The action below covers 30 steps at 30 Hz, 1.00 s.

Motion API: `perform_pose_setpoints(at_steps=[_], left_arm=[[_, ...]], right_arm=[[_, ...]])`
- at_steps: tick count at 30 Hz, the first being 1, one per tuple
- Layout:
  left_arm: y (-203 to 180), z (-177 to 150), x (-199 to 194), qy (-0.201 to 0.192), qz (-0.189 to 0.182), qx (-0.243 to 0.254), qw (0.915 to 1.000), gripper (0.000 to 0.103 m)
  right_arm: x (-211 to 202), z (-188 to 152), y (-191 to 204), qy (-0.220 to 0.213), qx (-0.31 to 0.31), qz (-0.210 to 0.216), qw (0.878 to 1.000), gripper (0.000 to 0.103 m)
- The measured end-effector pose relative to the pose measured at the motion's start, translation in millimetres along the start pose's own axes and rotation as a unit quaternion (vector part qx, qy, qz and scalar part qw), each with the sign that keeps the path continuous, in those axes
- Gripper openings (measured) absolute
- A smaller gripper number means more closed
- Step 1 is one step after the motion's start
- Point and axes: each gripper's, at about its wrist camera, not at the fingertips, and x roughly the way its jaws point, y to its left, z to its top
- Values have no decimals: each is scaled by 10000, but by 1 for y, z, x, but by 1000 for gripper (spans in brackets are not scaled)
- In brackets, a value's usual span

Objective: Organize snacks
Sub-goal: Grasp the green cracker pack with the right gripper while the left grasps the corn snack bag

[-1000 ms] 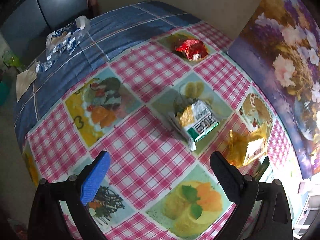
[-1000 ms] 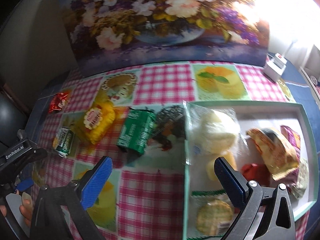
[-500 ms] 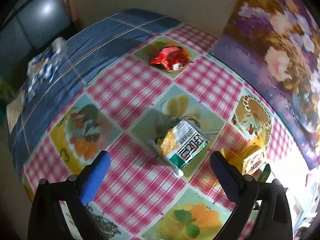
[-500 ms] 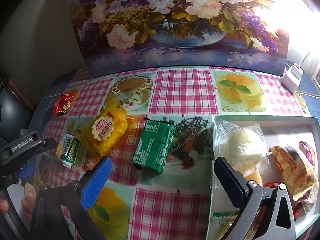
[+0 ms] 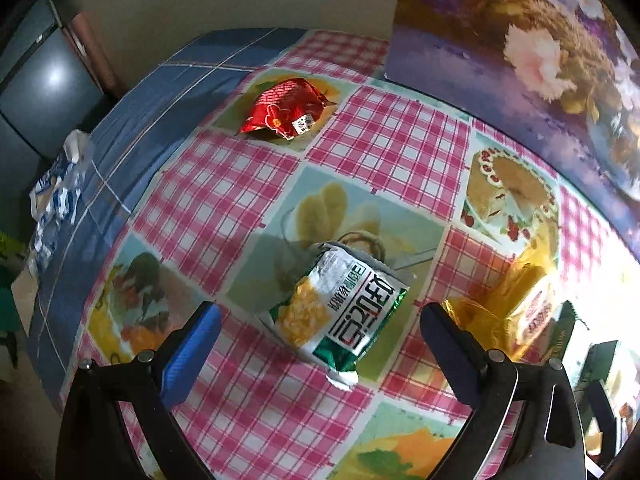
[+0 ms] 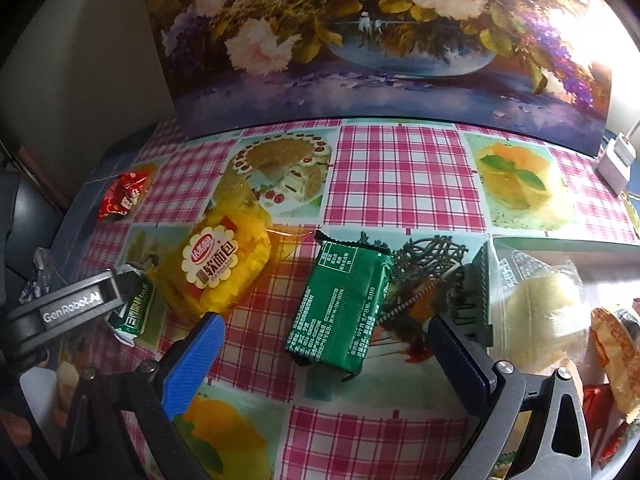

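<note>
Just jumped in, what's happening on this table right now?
A person is sorting snacks with two handheld grippers. The left gripper is open, lined up on the green-and-silver corn snack packet. The right gripper is open over the dark green packet. Neither holds anything. The yellow bread pack and red packet lie loose on the tablecloth; the tray at right already holds several snacks.
</note>
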Motion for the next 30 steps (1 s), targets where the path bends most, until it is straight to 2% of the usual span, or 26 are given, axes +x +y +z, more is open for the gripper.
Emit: perform_pose_setpoints(at_steps=[6,11,12,13,14,16,18,30], left_arm=[[-2,2,9,-2,-10,54,10000,99],[-6,3,14,-71,46,201,9998,98],[-8,3,16,-50,44,232,9997,93],[-10,4,18,-28,38,242,9997,80],[-10,4,20,-9,51,240,9997,76],[-9,3,21,18,3,227,9997,58],[-9,4,20,-10,-10,227,9997,55],[-6,1,6,-122,-57,137,9998,52]], right_arm=[[7,2,2,-47,-72,8,10000,85],[12,1,1,-19,-67,5,10000,62],[13,1,0,-22,-64,-24,10000,60],[13,0,0,-23,-55,-47,10000,54],[13,0,-2,-23,-23,-59,10000,50],[13,1,-4,-39,24,-16,10000,48],[13,1,-6,-49,34,-22,10000,46],[10,0,-8,-45,88,64,9999,44]])
